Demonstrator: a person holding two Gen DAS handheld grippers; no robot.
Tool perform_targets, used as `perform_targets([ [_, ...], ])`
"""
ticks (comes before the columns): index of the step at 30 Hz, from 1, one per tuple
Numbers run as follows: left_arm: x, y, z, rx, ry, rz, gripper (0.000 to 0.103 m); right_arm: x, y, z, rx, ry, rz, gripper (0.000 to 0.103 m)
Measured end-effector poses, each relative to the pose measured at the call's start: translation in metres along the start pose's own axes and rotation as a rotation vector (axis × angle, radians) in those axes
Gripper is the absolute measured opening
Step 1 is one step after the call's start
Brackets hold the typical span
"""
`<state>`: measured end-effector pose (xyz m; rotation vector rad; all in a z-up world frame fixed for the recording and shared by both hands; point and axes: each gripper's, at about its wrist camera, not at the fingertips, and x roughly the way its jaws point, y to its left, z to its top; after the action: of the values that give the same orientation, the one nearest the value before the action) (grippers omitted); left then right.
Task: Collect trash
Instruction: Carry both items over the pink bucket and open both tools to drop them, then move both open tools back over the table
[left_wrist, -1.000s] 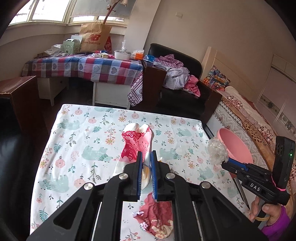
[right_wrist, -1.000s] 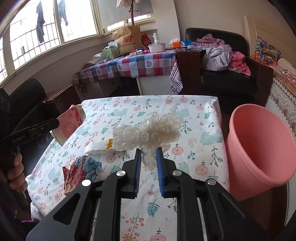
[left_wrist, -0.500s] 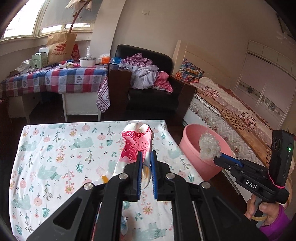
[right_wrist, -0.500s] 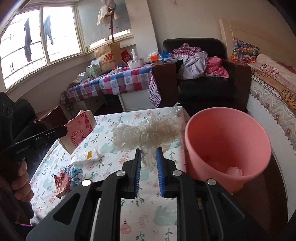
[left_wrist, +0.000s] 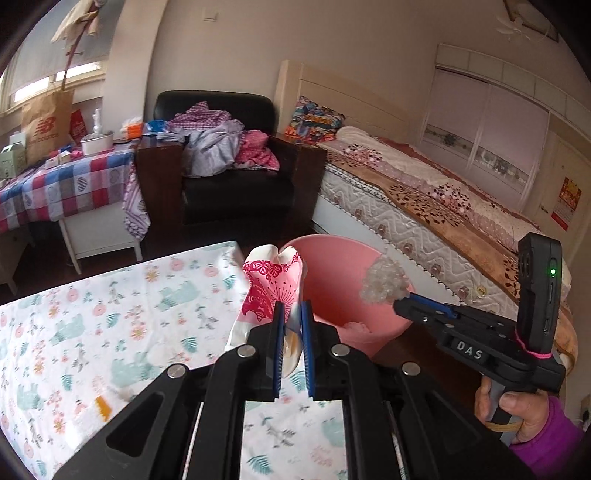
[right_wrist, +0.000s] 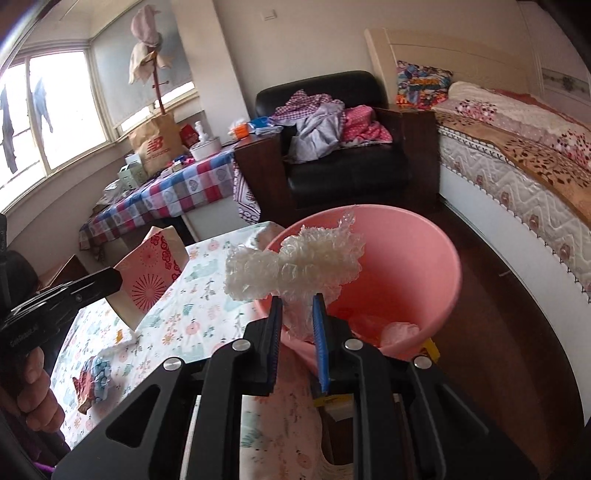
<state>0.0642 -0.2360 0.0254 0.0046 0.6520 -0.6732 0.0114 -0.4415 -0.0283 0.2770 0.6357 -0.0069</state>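
My left gripper (left_wrist: 292, 314) is shut on a pink-and-white paper bag (left_wrist: 271, 286), held in the air at the table's right edge, just left of the pink bin (left_wrist: 332, 269). The same paper bag (right_wrist: 151, 275) shows at the left in the right wrist view, clamped in the left gripper (right_wrist: 114, 278). My right gripper (right_wrist: 297, 308) is shut on a wad of clear bubble wrap (right_wrist: 295, 262), held over the pink bin (right_wrist: 417, 254). In the left wrist view the right gripper (left_wrist: 402, 301) and its bubble wrap (left_wrist: 384, 284) hang above the bin's right rim.
The table (left_wrist: 92, 314) has a floral cloth; crumpled coloured wrapping (right_wrist: 90, 380) and a white scrap (right_wrist: 122, 338) lie on it. The bin holds some pale trash (right_wrist: 397, 330). Beyond stand a black armchair (left_wrist: 236, 184) with clothes, a bed (left_wrist: 424, 199) and a checked table (left_wrist: 62, 184).
Both grippers have swung to the right with their loads, from over the table's middle to the pink bin. The bubble wrap now hangs over the bin's mouth and the paper bag sits beside its rim.
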Motion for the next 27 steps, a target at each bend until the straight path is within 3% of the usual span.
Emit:
perform_targets([
  [8,0.055,-0.032,0.002,0.029,0.072,-0.071,0.008,0.015,-0.021,-0.001,0.038,0.013,-0.024,0.017],
  [21,0.094,-0.043,-0.002,0.045,0.122,-0.078,0.009,0.048,-0.04,0.002,0.084,0.07,-0.059,0.018],
  [22,0.095,-0.043,-0.002,0.046,0.121,-0.075,0.01,0.05,-0.041,0.002,0.087,0.078,-0.067,0.019],
  [25,0.096,-0.044,-0.004,0.044,0.127,-0.076,0.029,0.053,-0.044,0.0,0.108,0.083,-0.066,0.024],
  [27,0.095,-0.043,-0.004,0.043,0.121,-0.07,0.033,0.054,-0.046,0.0,0.116,0.085,-0.066,0.035],
])
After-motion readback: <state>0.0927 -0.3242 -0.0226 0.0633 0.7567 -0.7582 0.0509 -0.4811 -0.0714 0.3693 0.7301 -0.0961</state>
